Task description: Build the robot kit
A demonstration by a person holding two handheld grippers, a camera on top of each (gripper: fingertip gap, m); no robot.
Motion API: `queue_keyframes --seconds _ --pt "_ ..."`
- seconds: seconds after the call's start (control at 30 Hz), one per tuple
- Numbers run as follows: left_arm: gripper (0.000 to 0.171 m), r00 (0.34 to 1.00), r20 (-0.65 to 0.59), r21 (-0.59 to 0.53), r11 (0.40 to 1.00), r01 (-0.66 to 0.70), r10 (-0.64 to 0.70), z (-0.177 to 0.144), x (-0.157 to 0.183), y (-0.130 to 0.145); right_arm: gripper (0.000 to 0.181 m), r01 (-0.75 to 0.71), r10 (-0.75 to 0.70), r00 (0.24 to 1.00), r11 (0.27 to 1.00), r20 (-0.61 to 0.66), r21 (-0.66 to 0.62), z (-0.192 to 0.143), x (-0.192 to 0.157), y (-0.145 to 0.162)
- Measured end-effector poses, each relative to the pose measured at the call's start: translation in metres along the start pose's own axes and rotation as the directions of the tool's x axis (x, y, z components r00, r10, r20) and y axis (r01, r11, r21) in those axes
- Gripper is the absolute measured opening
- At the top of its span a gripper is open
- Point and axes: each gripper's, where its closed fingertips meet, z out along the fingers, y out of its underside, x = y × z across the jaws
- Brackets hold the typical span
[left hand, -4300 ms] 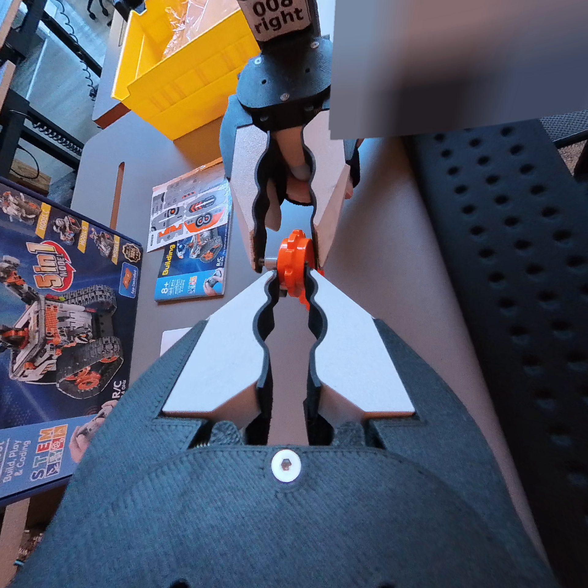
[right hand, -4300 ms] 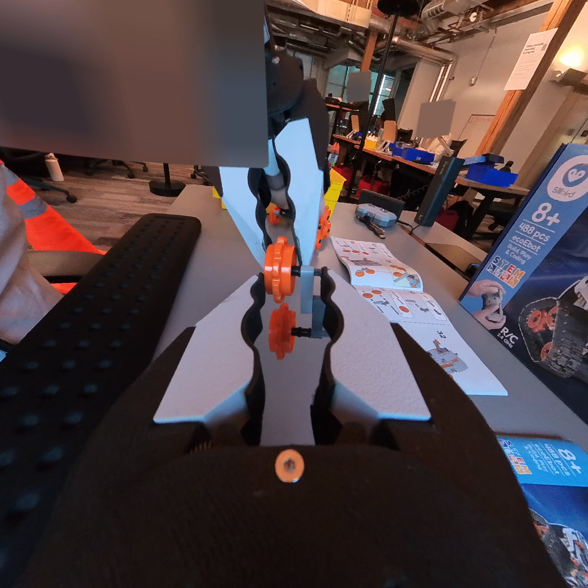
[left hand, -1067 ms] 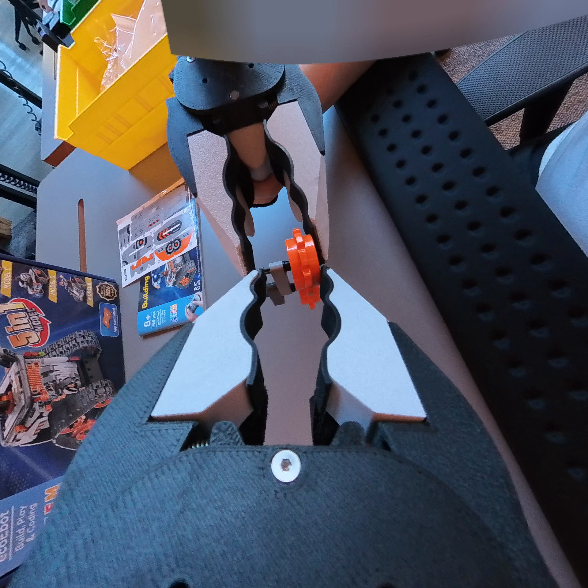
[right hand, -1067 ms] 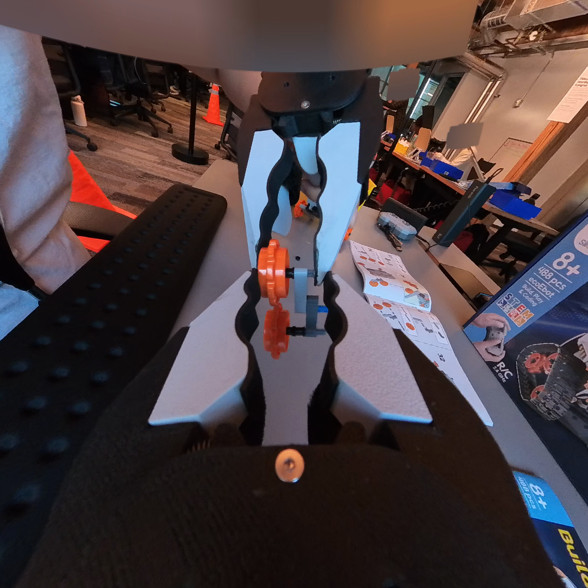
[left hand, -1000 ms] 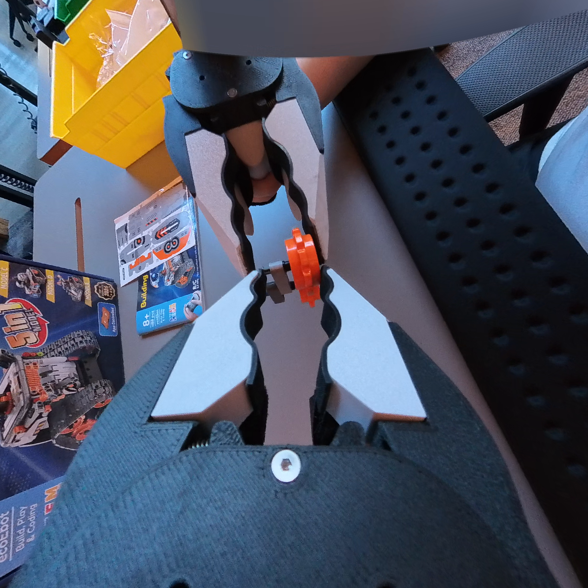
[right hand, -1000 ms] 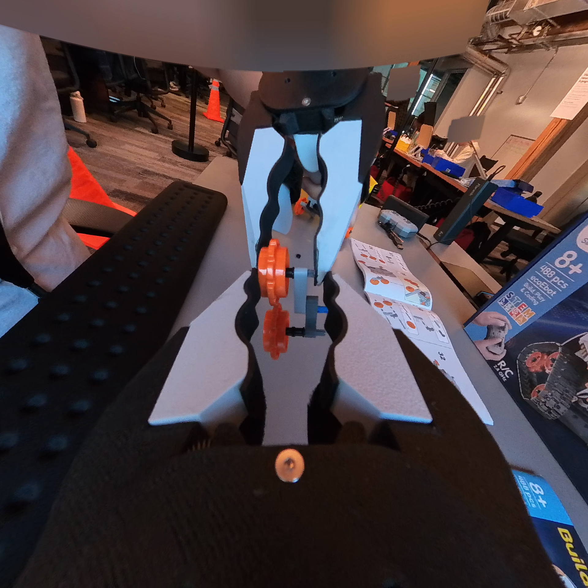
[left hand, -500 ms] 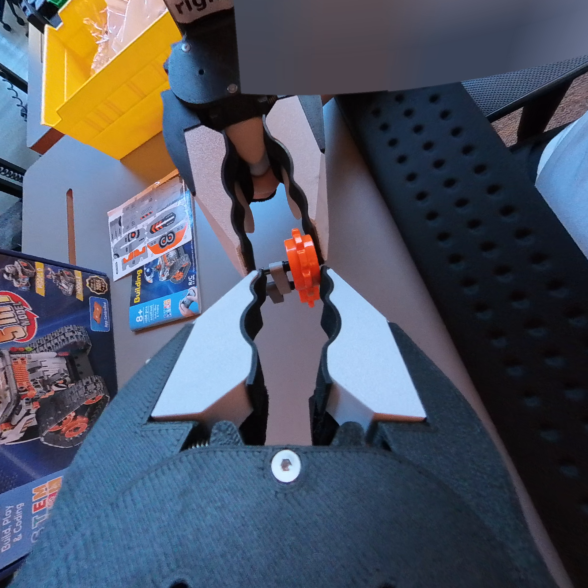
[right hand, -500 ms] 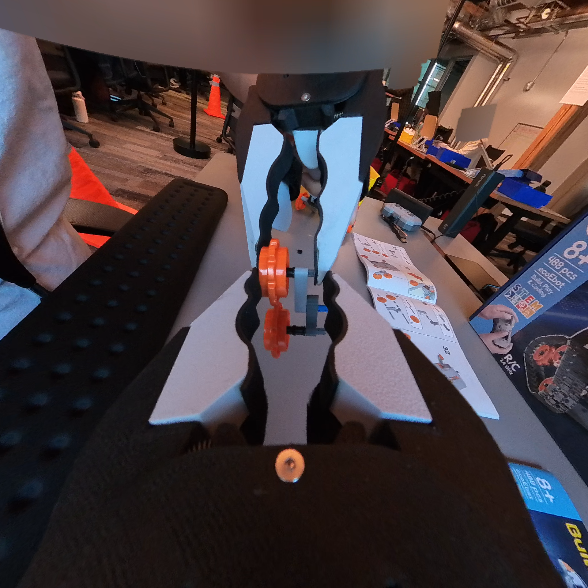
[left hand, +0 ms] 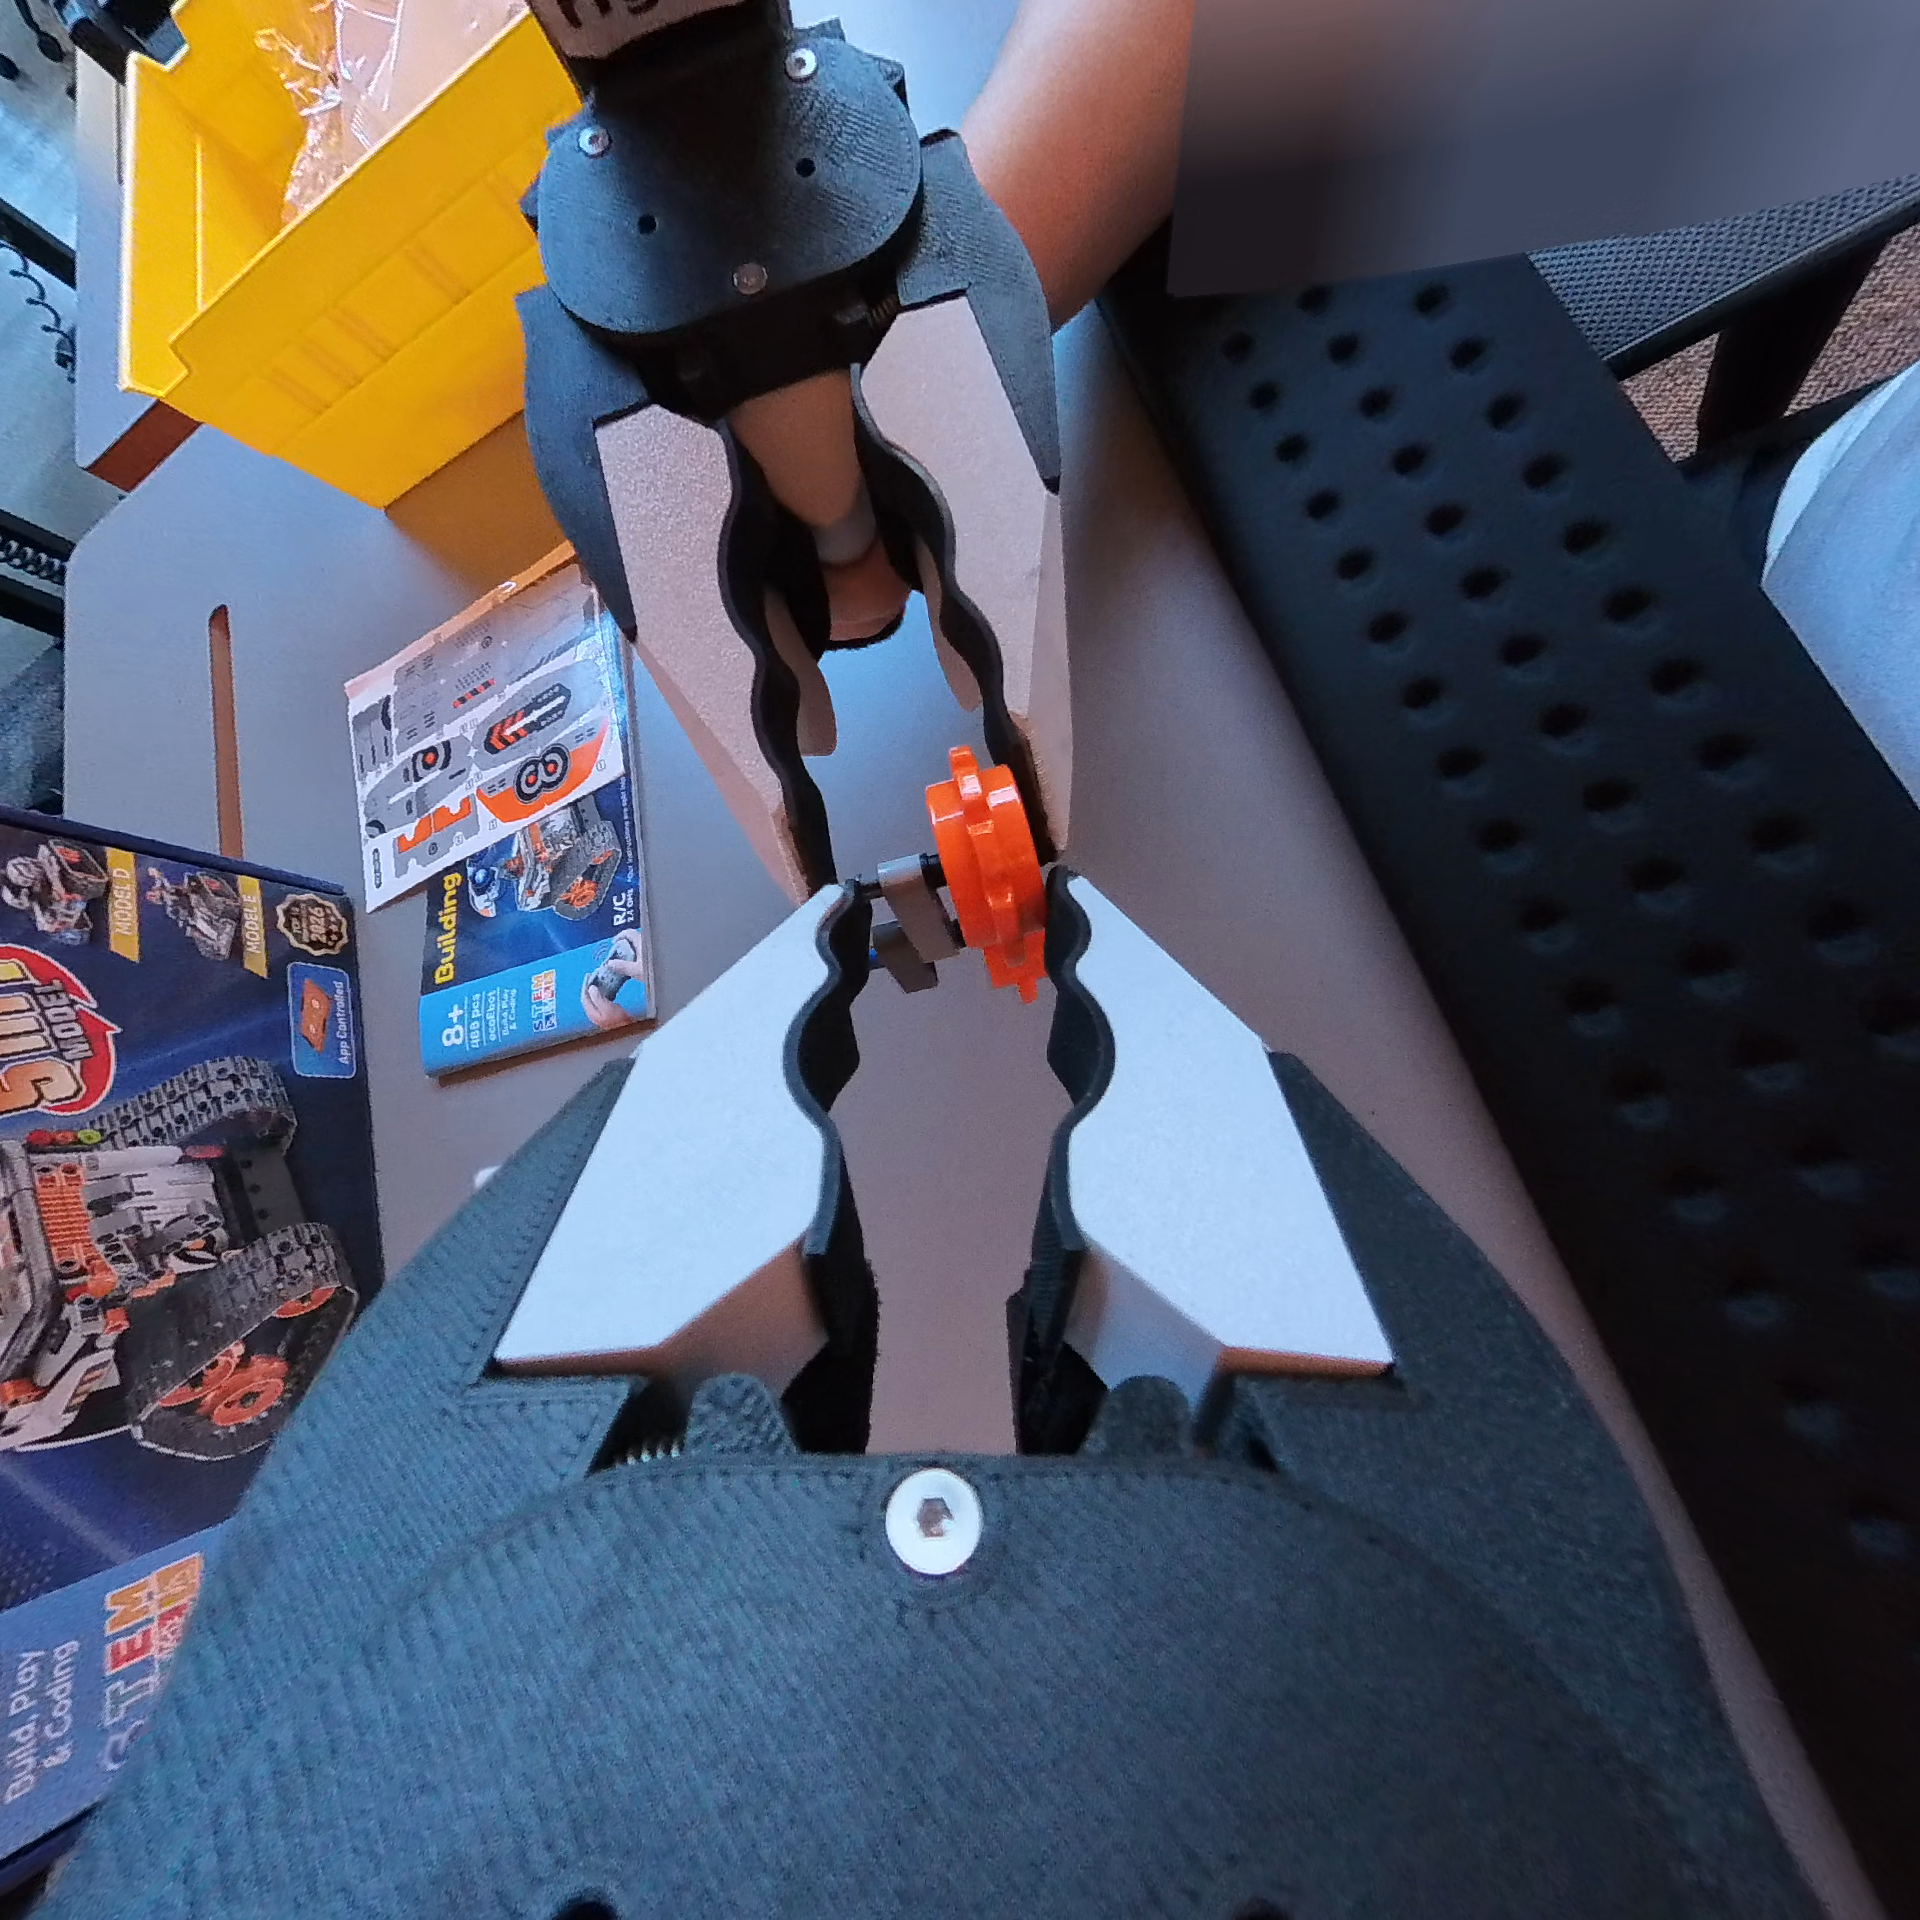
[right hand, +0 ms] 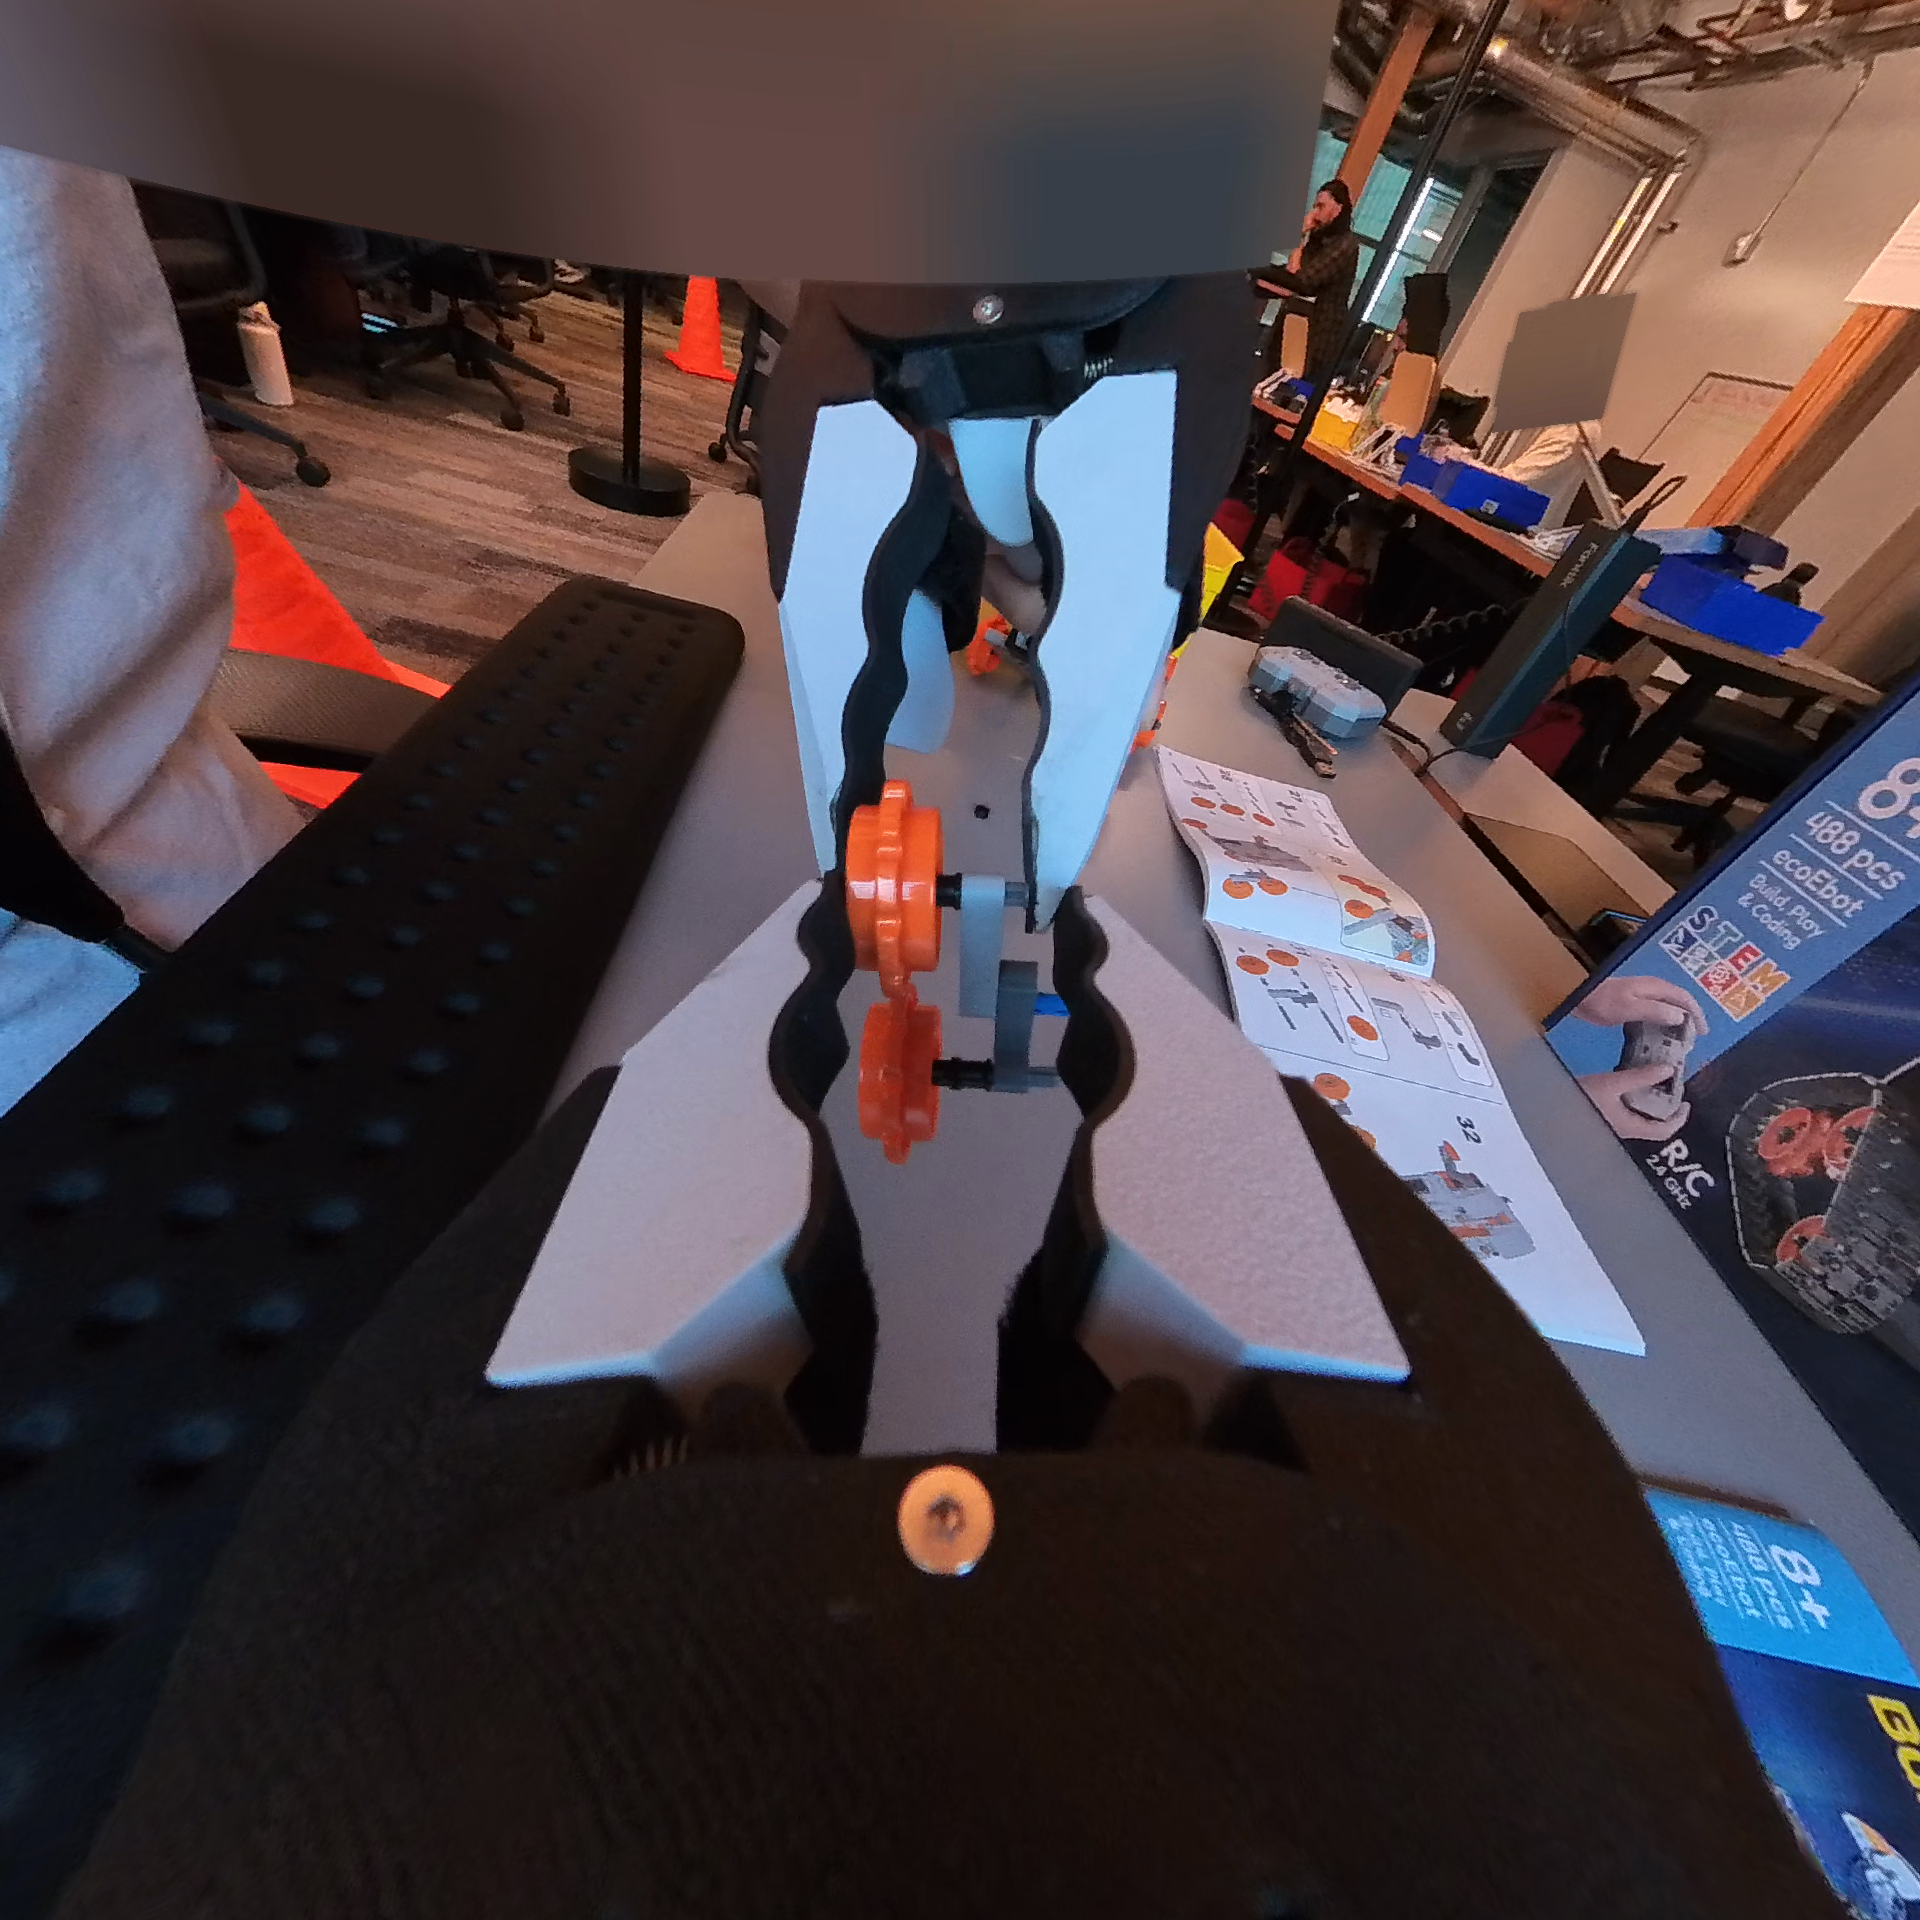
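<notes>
Two hand-held claws are meeting tip to tip above a grey table, both gripping one small toy assembly — orange gears on black pins set in grey link pieces. The left claw is reaching forward, its tips clamped across the assembly. The right claw is facing it from the opposite side, likewise clamped on the part.

In the right wrist view the assembly's long axis is running along the claw's fingers, with two orange gears one beyond the other, their pins pointing sideways across the gap. The left wrist view is showing the gears overlapped, almost end-on.

Only the left wrist view is showing a yellow bin and a closed booklet; only the right is showing an open instruction booklet. A black perforated armrest is lying alongside.
</notes>
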Motion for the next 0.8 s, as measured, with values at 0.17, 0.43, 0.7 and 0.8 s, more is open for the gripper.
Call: queue_keyframes --seconds 0.17,0.43,0.7,0.8 --pt "0.033 1.0 0.003 0.001 1.0 0.003 -0.003 0.0009 -0.0011 0.0003 0.038 0.003 -0.003 1.0 1.0 -0.006 -0.005 -0.0006 0.0011 0.0007" --pt "0.033 1.0 0.003 -0.018 1.0 -0.008 0.009 0.0024 -0.0001 0.0036 0.038 0.008 -0.008 1.0 1.0 -0.008 -0.024 0.0011 0.0008 0.0043" --pt "0.032 1.0 0.012 -0.017 1.0 -0.012 0.013 0.0039 -0.0021 0.0037 0.038 0.007 -0.007 1.0 1.0 -0.014 -0.026 0.0001 0.0027 0.0048" --pt "0.032 1.0 0.017 -0.014 1.0 -0.009 0.009 0.0042 -0.0034 0.0038 0.038 0.004 -0.004 1.0 1.0 -0.017 -0.023 -0.0003 0.004 0.0047"
